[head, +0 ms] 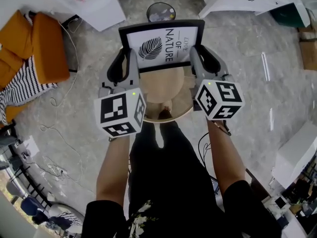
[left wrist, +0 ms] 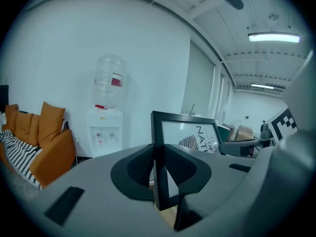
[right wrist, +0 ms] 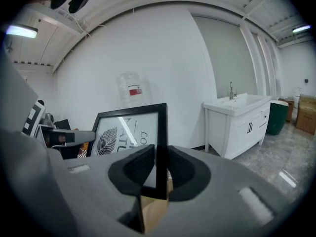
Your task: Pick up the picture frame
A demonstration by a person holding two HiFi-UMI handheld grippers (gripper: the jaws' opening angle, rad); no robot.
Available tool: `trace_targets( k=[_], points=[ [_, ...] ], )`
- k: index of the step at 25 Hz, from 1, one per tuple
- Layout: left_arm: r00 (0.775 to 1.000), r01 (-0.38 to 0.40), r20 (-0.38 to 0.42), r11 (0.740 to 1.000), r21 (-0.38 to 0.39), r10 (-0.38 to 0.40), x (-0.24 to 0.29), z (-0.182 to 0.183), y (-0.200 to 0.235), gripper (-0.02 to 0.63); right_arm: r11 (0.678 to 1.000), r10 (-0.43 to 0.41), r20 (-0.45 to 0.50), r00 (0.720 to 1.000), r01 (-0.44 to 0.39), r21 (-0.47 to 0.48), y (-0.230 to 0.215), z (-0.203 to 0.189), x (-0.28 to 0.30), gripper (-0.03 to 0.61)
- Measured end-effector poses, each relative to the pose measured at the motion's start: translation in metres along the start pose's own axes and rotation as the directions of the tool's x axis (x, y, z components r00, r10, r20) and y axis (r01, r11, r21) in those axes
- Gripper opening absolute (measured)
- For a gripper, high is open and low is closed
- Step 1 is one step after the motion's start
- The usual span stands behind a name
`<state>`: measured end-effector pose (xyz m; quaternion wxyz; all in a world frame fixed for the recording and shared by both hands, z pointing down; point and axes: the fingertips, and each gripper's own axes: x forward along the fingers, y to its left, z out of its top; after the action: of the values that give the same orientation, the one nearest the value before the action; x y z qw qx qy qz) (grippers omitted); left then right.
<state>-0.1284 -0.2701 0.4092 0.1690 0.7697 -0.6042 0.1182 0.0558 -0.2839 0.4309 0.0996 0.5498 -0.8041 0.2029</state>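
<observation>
A black picture frame (head: 161, 44) with a leaf print and lettering hangs in the air above a small round wooden table (head: 166, 90). My left gripper (head: 131, 66) is shut on the frame's left edge (left wrist: 158, 167). My right gripper (head: 194, 61) is shut on its right edge (right wrist: 161, 152). Both grippers hold the frame upright between them, its print facing me. The right gripper's arm (left wrist: 242, 147) shows across the frame in the left gripper view, and the left gripper's arm (right wrist: 69, 136) in the right gripper view.
An orange sofa (head: 34, 53) with a striped throw lies at the left, a water dispenser (left wrist: 106, 127) by the wall, a white sink cabinet (right wrist: 242, 120) at the right. Cables (head: 52, 128) trail over the marble floor. A round bin (head: 161, 11) stands beyond the table.
</observation>
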Motion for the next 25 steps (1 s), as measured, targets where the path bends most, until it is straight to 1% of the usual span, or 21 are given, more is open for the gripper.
trace_targets(
  k=[4, 11, 17, 21, 25],
  points=[
    [0.999, -0.002, 0.046, 1.000, 0.010, 0.001, -0.010, 0.026, -0.005, 0.077, 1.000, 0.008, 0.043, 0.999, -0.008, -0.005, 0.004, 0.025, -0.011, 0.078],
    [0.993, -0.004, 0.119, 1.000, 0.021, 0.001, -0.026, 0.074, -0.030, 0.077, 1.000, 0.019, 0.127, 0.992, -0.016, -0.027, -0.003, 0.075, -0.040, 0.078],
    [0.982, 0.000, 0.187, 0.999, 0.038, -0.007, -0.052, 0.106, -0.032, 0.075, 0.999, 0.013, 0.196, 0.980, -0.004, -0.048, 0.015, 0.104, -0.064, 0.078],
    [0.973, -0.003, 0.230, 1.000, 0.031, -0.005, -0.067, 0.125, -0.036, 0.074, 0.998, 0.020, 0.236, 0.972, -0.005, -0.065, 0.022, 0.125, -0.079, 0.078],
    [0.963, 0.001, 0.271, 0.999, 0.051, -0.014, -0.085, 0.143, -0.039, 0.074, 0.998, 0.021, 0.276, 0.961, -0.002, -0.067, 0.031, 0.142, -0.095, 0.078]
  ],
)
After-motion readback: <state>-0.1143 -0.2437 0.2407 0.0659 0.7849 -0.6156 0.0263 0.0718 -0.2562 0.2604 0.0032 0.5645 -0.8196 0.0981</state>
